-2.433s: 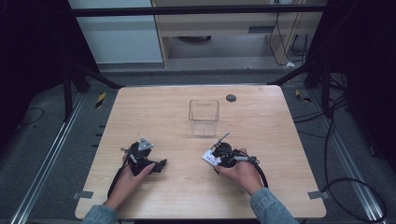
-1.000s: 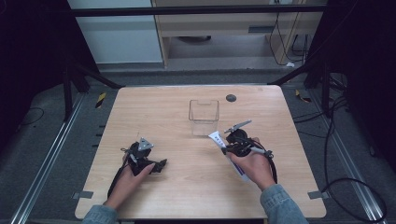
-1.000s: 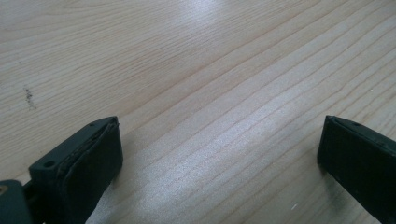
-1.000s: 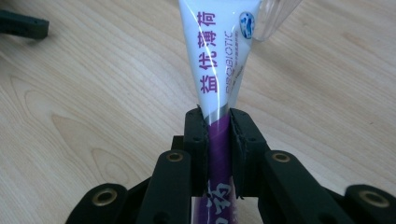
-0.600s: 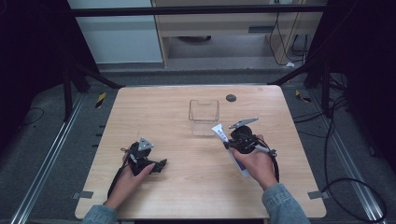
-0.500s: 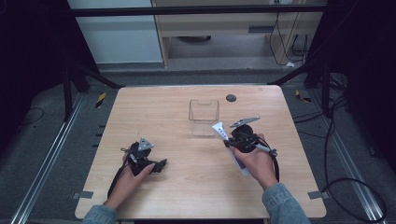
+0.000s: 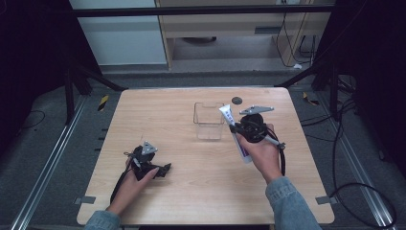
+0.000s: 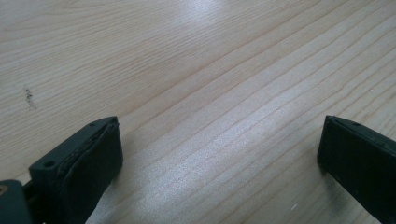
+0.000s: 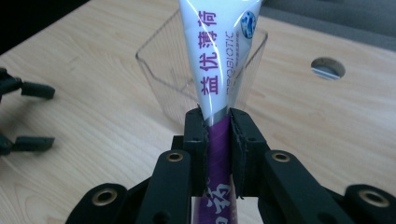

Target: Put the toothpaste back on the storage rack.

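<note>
- Currently the right gripper [image 7: 235, 128] is seen clamped on a white-and-purple tube [image 7: 235, 134]; in the right gripper view the jaws are pressed against both sides of the tube [image 9: 219, 70] at its purple band, gripper [image 9: 218, 135] nearly closed around it.
- Tube is held off the table [image 7: 158, 115], just right of the clear plastic box [image 7: 208, 120] and near its right wall.
- Long axis: tilted, flat crimped end up and toward the far-left, lower end down toward the person's right hand [image 7: 262, 154]. In the high view the upper end is level with the box rim.
- In the right gripper view, the tube is seen widening upward in front of the box [image 9: 159, 70]; a round hole [image 9: 328, 68] in the table is seen beyond on the right.
- Left gripper [image 7: 165, 168] is rested on the table near the front-left, jaws spread wide, nothing between them; bare wood is seen between the jaws in the left gripper view [image 8: 219, 154].
</note>
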Action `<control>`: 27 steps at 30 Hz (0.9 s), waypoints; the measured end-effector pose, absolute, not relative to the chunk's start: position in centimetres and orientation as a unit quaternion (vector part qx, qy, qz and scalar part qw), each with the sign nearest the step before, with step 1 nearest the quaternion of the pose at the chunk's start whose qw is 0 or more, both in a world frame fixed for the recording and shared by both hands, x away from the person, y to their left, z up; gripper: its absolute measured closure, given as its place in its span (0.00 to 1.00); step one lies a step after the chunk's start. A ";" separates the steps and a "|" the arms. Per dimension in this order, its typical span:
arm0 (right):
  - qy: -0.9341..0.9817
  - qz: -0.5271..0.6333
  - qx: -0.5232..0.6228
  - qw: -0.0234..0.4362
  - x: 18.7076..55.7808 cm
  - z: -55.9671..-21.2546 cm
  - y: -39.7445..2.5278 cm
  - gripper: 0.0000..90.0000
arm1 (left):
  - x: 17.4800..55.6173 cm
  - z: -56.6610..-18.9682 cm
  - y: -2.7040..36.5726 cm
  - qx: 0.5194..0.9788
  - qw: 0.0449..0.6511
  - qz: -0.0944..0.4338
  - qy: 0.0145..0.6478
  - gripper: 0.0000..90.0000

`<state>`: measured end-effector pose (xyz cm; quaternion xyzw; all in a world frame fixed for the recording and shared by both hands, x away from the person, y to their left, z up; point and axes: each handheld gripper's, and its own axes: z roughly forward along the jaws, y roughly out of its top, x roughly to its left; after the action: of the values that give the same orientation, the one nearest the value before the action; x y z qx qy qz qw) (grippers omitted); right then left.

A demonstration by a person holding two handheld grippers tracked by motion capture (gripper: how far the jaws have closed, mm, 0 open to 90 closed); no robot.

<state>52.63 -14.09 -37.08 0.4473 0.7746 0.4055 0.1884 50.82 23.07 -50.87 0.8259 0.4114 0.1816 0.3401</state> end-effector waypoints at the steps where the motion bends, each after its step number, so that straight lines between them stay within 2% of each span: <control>1: 0.771 0.410 0.447 0.193 53.0 -36.2 -13.9 0.87 | 50.8 -50.9 23.1 0.826 0.340 0.182 0.411 0.00; 12: 0.755 0.440 0.436 0.214 55.4 -32.6 -12.3 0.87 | 50.8 -50.9 23.1 0.826 0.340 0.182 0.411 0.00; 21: 0.735 0.463 0.428 0.249 57.9 -30.7 -10.7 0.87 | 50.8 -50.9 23.1 0.826 0.341 0.182 0.411 0.00; 27: 0.723 0.474 0.434 0.255 59.2 -30.2 -10.1 0.87 | 50.8 -50.9 23.1 0.826 0.341 0.182 0.411 0.00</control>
<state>59.19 -10.11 -30.15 0.4337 0.7227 0.4737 0.2555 50.83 23.07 -50.87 0.8257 0.4109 0.1823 0.3408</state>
